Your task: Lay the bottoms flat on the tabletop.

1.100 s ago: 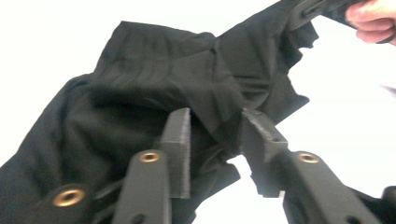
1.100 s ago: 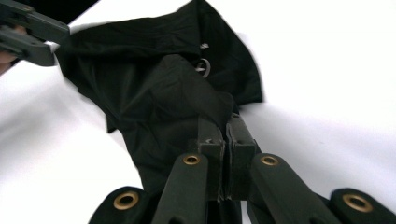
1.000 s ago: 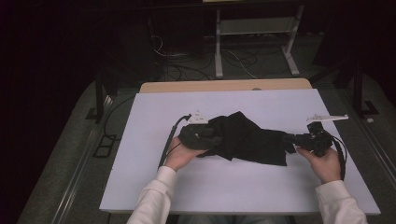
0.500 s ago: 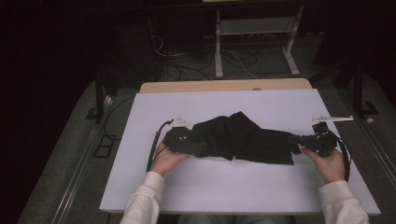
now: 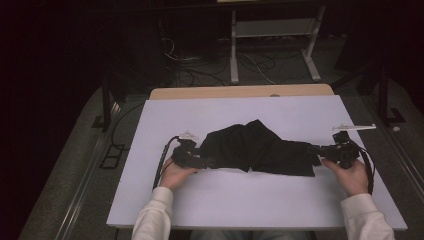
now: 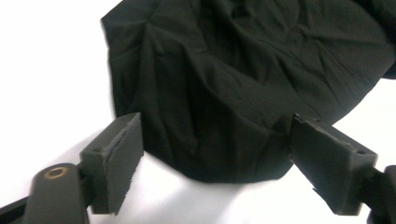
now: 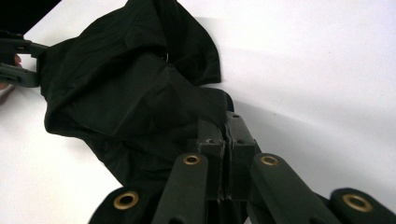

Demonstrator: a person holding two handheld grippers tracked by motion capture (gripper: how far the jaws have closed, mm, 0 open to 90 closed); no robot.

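A: Start from the left. What does the left gripper (image 5: pixel 209 161) do?

B: Its jaws stand wide apart and hold nothing. In the left gripper view the rounded edge of the black cloth (image 6: pixel 243 88) lies on the table between them, just in front of the pads.

A: And the cloth itself, where is it?

B: It lies in the middle of the white table (image 5: pixel 250 210), crumpled, stretched a little between the two grippers. I judge it light, soft and limp: it makes many small folds and will sag and bunch wherever it is not held. It looks not fragile and not slippery. A good place to take hold is a free edge or a corner, not the thick middle.

A: The right side?

B: The right gripper (image 7: pixel 225 135) is closed on an end of the cloth; its jaws press together with fabric between them.

A: What can you not see?

B: What kind of garment it is, where its corners or hems are, and how many layers are pinched. Black on black hides the folds, and the room behind the table is dark.
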